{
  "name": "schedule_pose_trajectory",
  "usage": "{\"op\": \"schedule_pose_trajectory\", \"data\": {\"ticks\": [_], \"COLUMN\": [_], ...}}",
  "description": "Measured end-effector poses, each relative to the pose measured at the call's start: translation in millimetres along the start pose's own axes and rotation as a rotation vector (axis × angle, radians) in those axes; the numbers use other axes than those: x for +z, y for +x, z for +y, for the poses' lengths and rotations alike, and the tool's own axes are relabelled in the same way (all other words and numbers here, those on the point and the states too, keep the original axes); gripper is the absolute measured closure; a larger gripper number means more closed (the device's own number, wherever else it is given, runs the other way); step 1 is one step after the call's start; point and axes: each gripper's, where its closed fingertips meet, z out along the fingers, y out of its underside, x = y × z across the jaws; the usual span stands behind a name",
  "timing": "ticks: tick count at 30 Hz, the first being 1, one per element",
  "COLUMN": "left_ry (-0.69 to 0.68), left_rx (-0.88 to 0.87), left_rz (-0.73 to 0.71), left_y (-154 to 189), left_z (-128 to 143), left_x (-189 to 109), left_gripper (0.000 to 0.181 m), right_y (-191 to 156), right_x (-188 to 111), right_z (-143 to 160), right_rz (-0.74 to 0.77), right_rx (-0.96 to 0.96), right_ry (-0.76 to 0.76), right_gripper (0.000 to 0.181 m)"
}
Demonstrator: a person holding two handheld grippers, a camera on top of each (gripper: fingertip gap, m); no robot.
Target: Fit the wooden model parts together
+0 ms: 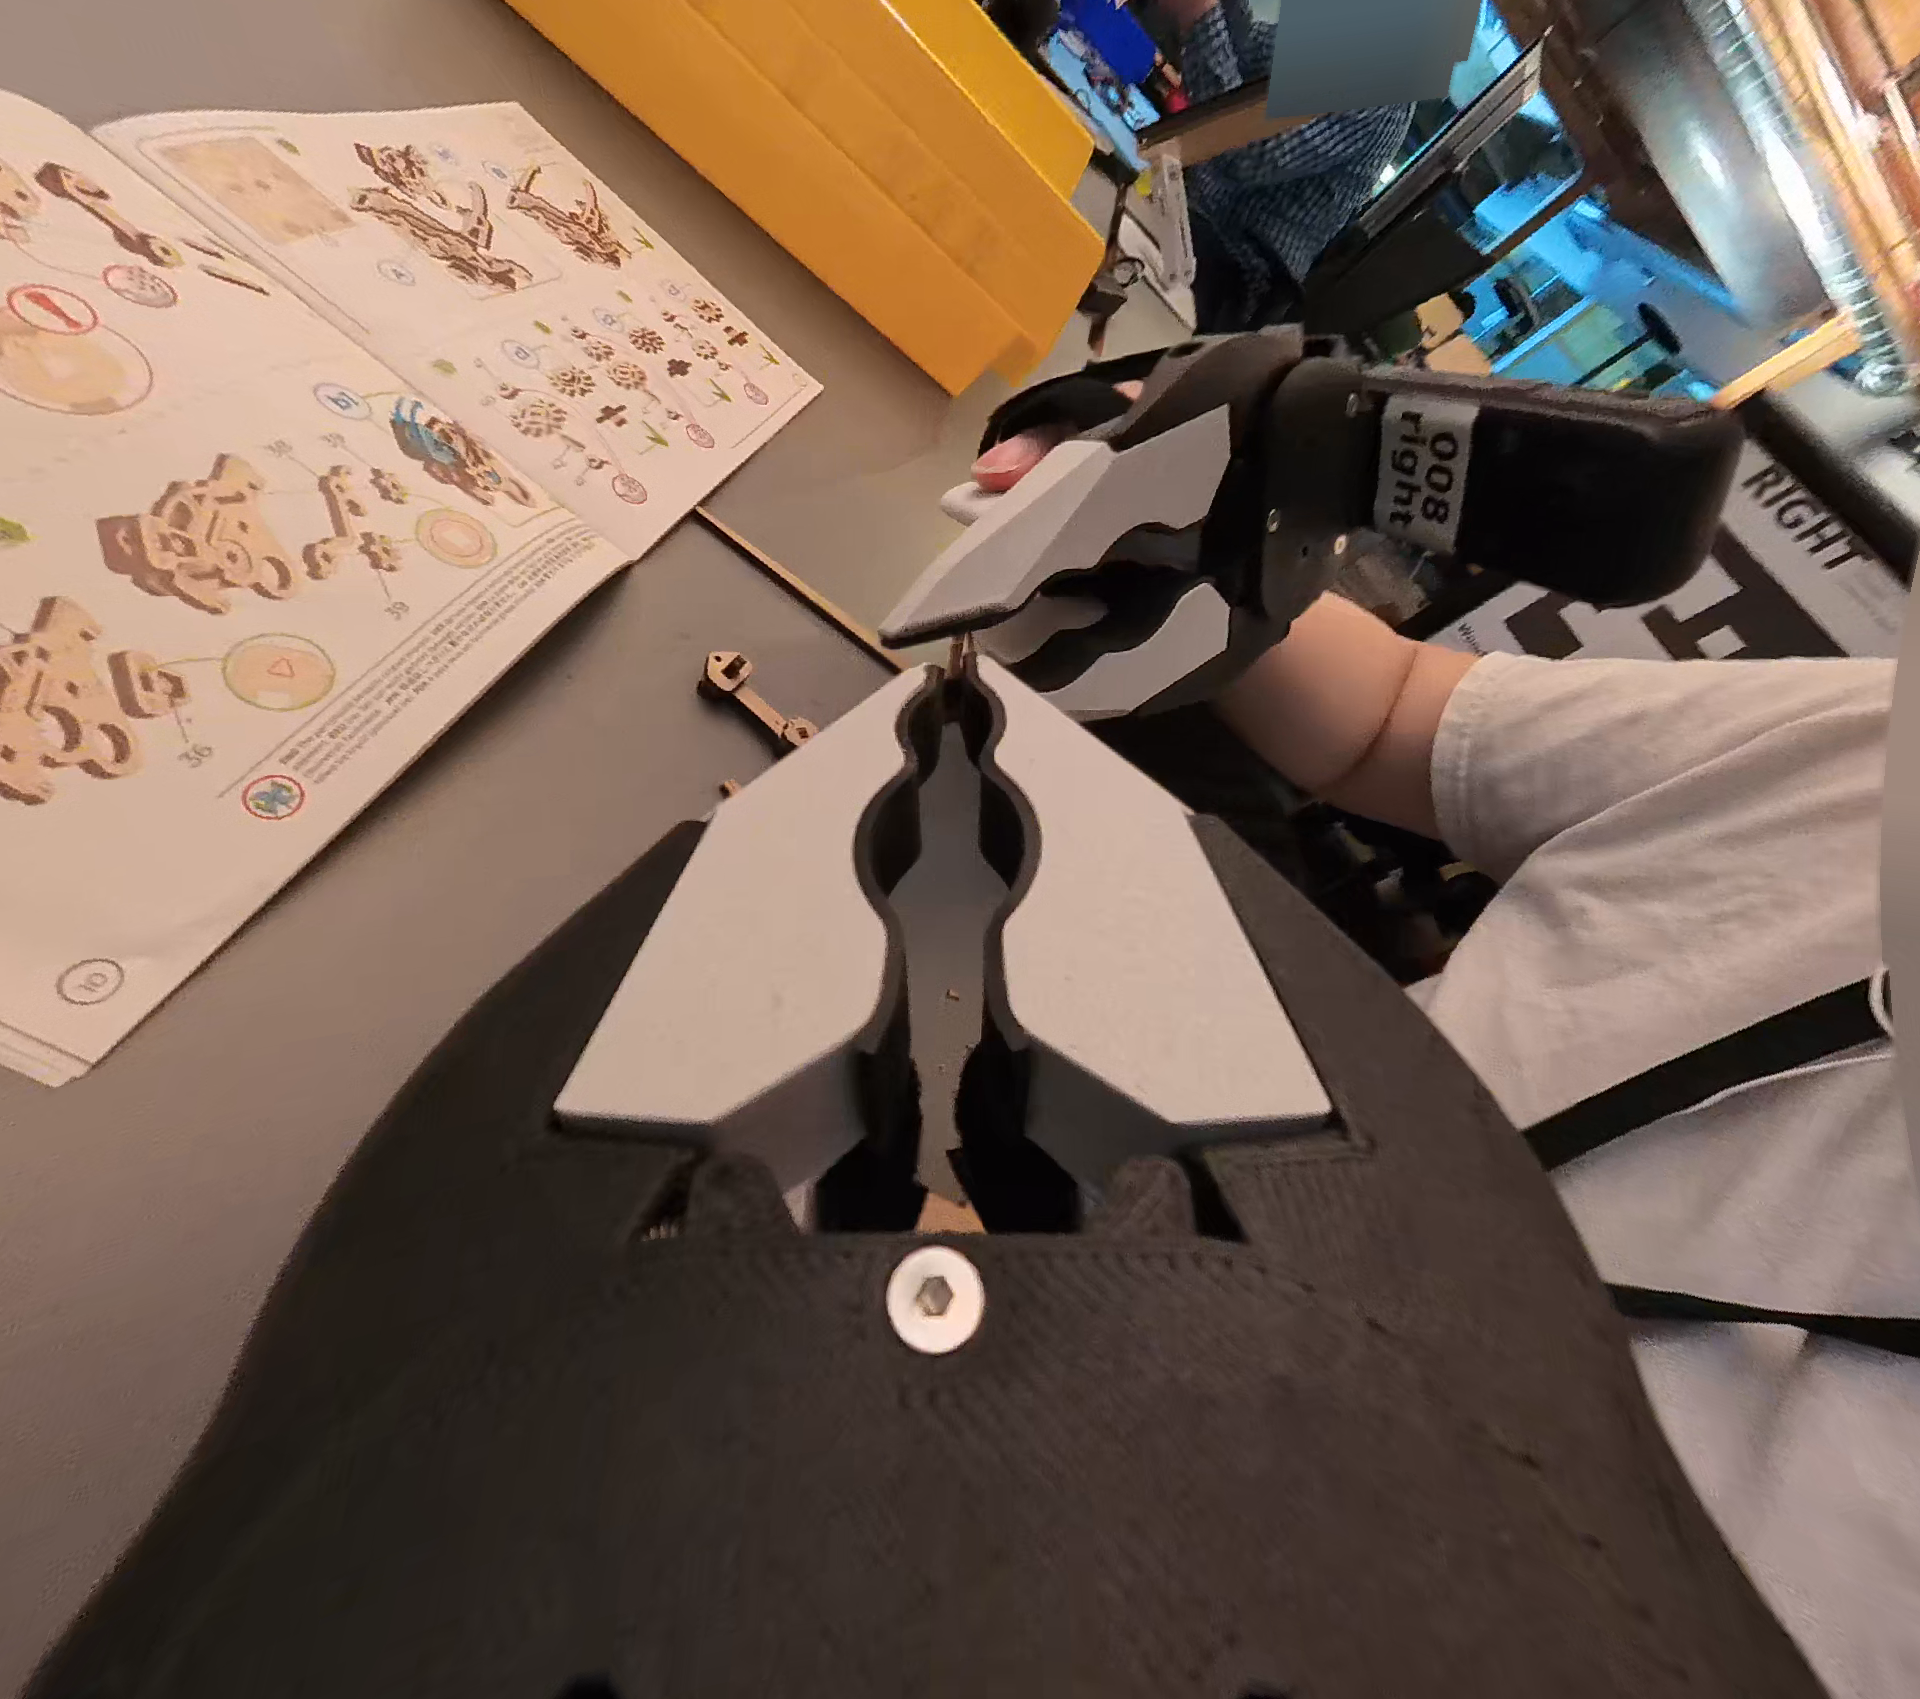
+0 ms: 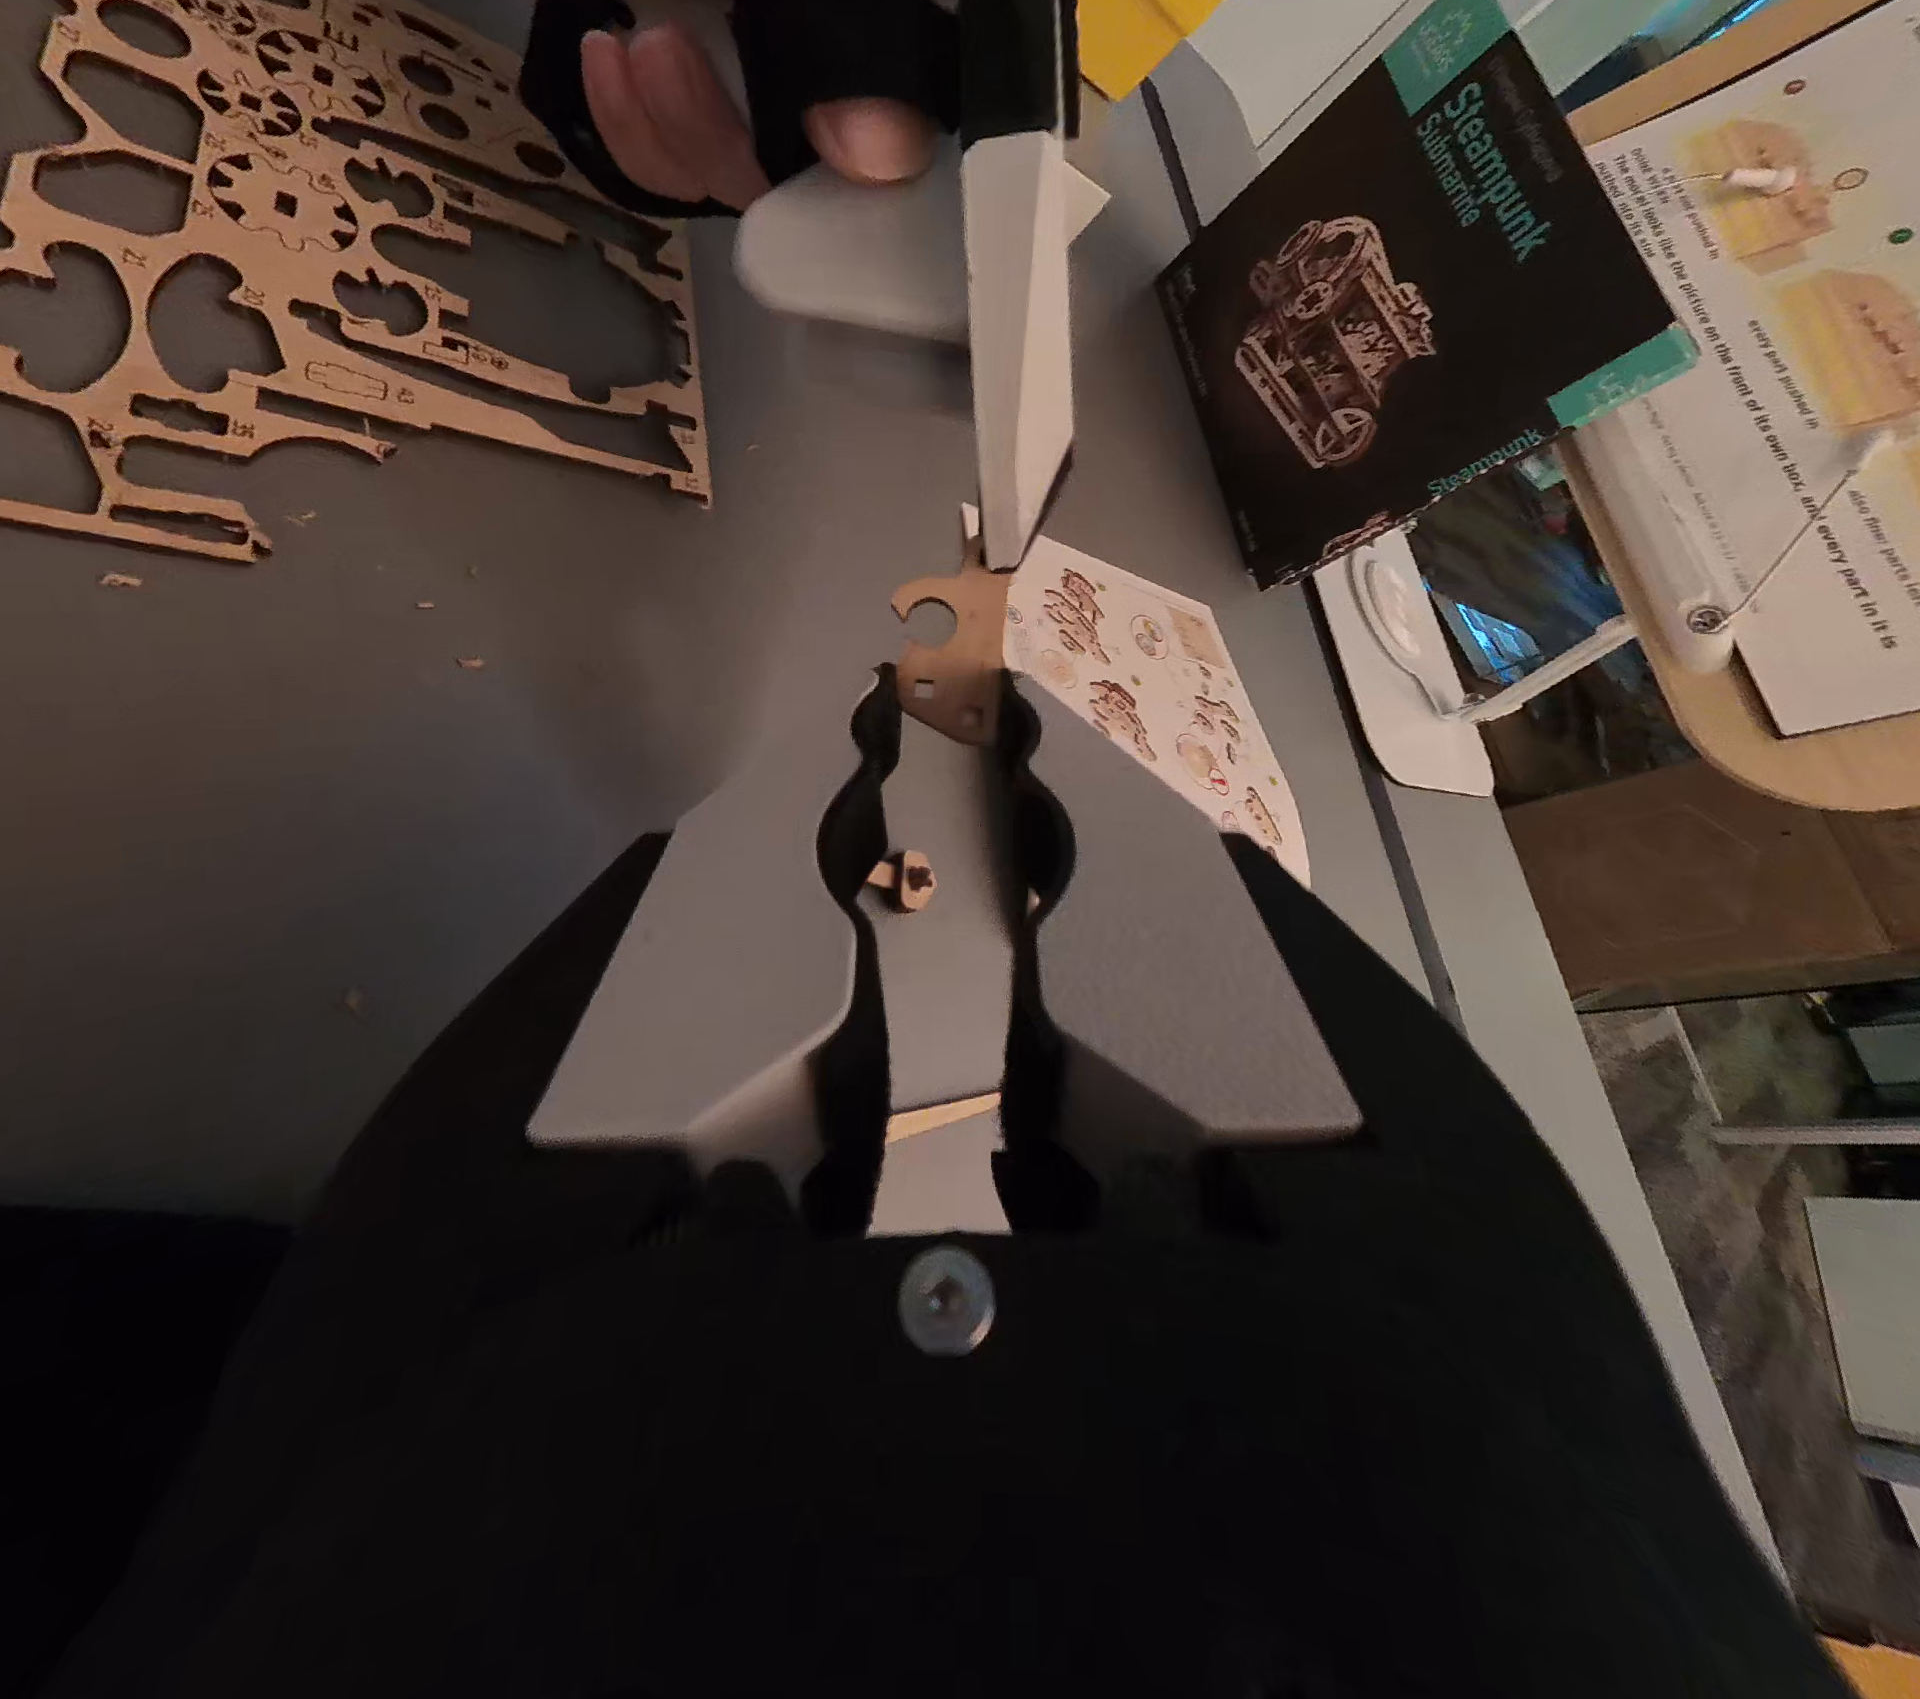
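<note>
Above the table (image 2: 312,818), at 12 o'clock from my right gripper (image 2: 940,693), I clench the flat wooden part (image 2: 951,662); my left gripper (image 1: 951,693) pinches the same part's far edge. I'd keep both grips square, feeding the loose wooden piece (image 1: 753,693) in straight.

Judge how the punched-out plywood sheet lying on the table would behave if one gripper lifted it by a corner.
The plywood sheet is thin and mostly cut-outs, so it is probably light yet would likely sag or flex. The narrow bridges left between holes look fragile; one edge already looks splintered, with crumbs on the table. Lying flat, it probably offers little edge to pinch.
</note>
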Motion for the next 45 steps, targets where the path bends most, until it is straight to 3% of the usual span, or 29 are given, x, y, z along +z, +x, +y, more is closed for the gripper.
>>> {"op": "schedule_pose_trajectory", "data": {"ticks": [5,7,12,21,27,34,45], "left_ry": [-0.074,-0.09,-0.095,-0.086,-0.042,-0.013,-0.03], "left_rx": [0.048,0.05,0.031,-0.012,-0.039,-0.077,-0.08], "left_rz": [-0.029,-0.008,-0.009,0.011,-0.003,-0.046,-0.055], "left_y": [-2,1,-2,-2,-7,-19,-27], "left_z": [10,13,14,14,5,-2,-2], "left_x": [2,2,1,1,-8,-19,-22], "left_gripper": [0.168,0.18,0.174,0.181,0.181,0.181,0.181], "right_y": [-1,-2,-4,-5,8,18,0], "right_x": [-2,-2,-2,1,-9,-9,4], "right_z": [-1,2,2,7,14,59,65], "right_rz": [-0.018,-0.015,-0.028,-0.023,-0.046,-0.134,-0.255], "right_rx": [-0.008,-0.025,-0.033,-0.049,0.072,0.366,0.412], "right_ry": [0.024,0.015,0.028,0.012,0.045,0.015,-0.056], "right_gripper": [0.167,0.167,0.166,0.166,0.16,0.165,0.168]}}
